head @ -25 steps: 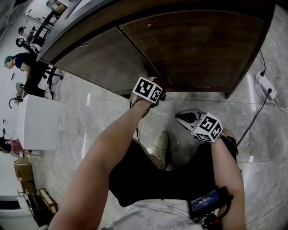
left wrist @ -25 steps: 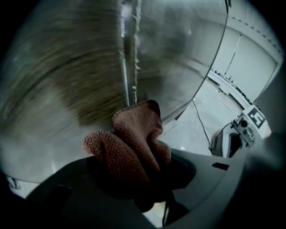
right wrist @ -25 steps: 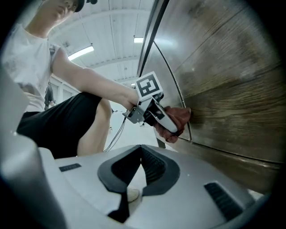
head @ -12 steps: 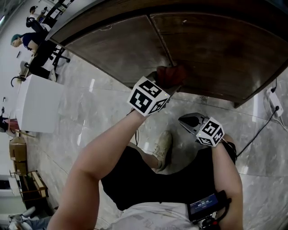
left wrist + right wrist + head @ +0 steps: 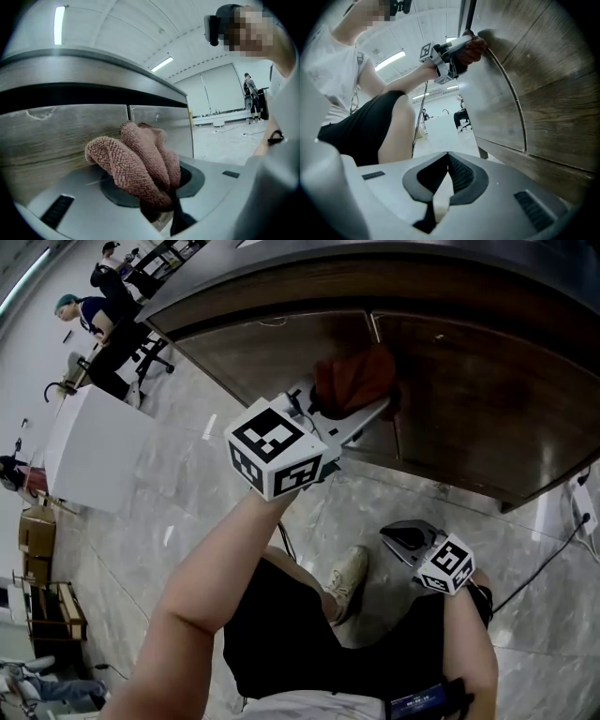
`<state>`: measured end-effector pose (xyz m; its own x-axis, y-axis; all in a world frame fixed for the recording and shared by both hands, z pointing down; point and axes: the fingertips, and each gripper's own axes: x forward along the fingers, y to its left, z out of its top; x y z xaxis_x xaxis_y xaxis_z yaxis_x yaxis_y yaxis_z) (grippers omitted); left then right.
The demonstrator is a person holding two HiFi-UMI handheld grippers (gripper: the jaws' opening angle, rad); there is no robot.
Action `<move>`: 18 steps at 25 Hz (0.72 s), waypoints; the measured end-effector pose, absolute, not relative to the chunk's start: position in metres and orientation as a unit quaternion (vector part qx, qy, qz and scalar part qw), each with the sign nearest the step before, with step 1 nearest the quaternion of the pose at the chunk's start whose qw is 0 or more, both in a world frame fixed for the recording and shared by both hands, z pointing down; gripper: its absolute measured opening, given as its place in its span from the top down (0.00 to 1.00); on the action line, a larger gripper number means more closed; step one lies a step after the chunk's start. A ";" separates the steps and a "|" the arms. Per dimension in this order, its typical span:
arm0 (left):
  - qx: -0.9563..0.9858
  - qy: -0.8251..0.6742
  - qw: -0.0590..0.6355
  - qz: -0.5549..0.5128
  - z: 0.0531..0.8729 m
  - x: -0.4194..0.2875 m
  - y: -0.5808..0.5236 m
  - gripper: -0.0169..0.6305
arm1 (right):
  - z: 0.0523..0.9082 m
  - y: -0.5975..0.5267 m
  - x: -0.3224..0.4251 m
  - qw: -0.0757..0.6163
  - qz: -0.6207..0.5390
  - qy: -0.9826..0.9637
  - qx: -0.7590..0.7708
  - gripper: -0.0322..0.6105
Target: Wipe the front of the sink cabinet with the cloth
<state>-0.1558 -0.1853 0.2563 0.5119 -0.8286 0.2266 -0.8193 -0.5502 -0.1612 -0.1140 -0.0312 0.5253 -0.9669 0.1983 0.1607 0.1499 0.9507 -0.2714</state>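
My left gripper is shut on a reddish-brown cloth and presses it against the dark wooden front of the sink cabinet, near the seam between its two doors and close under the countertop. In the left gripper view the bunched cloth fills the jaws against the cabinet doors. My right gripper hangs low over the floor, shut and holding nothing. The right gripper view looks up along the cabinet to the left gripper and cloth; the right gripper's tips meet.
A grey marble floor lies below the cabinet. My shoe stands under the grippers. A power cable runs across the floor at the right. A white box and seated people are at the far left.
My left gripper has risen with the cloth from the cabinet's bottom edge to the upper part of the doors. The right gripper has stayed low.
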 end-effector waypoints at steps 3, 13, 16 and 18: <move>-0.870 0.461 0.054 -0.169 0.256 -0.163 -0.182 0.76 | 0.525 -0.029 -0.113 0.096 0.124 -0.983 -0.091 0.93; -0.852 0.495 0.028 -0.166 0.211 -0.169 -0.178 0.76 | 0.571 -0.042 -0.083 0.151 0.138 -0.977 -0.066 0.93; -0.839 0.520 0.020 -0.158 0.197 -0.174 -0.189 0.76 | 0.583 -0.053 -0.081 0.153 0.143 -0.976 -0.052 0.93; -0.830 0.536 0.014 -0.154 0.192 -0.184 -0.191 0.76 | 0.585 -0.055 -0.083 0.146 0.135 -0.979 -0.050 0.93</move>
